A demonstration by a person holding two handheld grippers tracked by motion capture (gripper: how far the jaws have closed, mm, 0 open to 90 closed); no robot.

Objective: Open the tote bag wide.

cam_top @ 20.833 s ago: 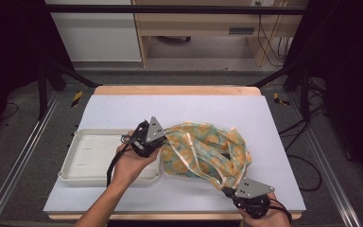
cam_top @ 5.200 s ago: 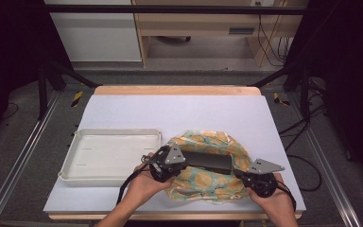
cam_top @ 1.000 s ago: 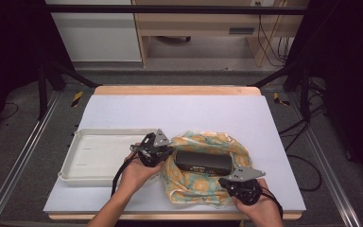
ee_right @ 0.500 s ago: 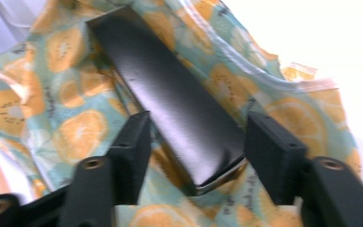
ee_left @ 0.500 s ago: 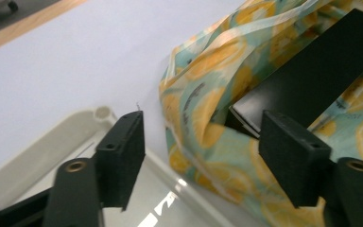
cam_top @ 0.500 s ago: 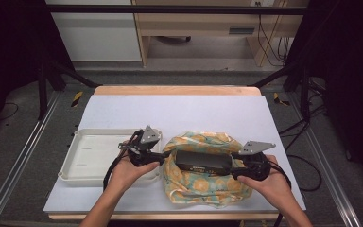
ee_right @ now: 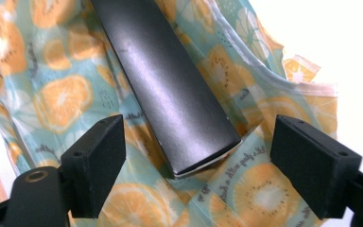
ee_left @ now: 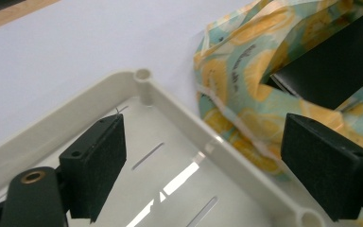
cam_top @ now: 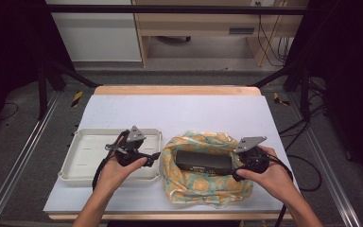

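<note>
Both sets of jaws just opened, nothing between them. Left gripper (cam_top: 131,152), wide open, over the near right corner of the white tray (cam_top: 82,176). Orange-print bag (cam_top: 203,188) lying on the counter (cam_top: 208,111), black box (cam_top: 203,161) resting on it, released. Right gripper (cam_top: 250,158), likewise wide open, at the box's right end. Placement probably finished; wrapping or closing likely next.

A cream tray (cam_top: 78,161) (slotted floor) lies on the white table (cam_top: 179,111); yellow-black clamps flank the far corners.
</note>
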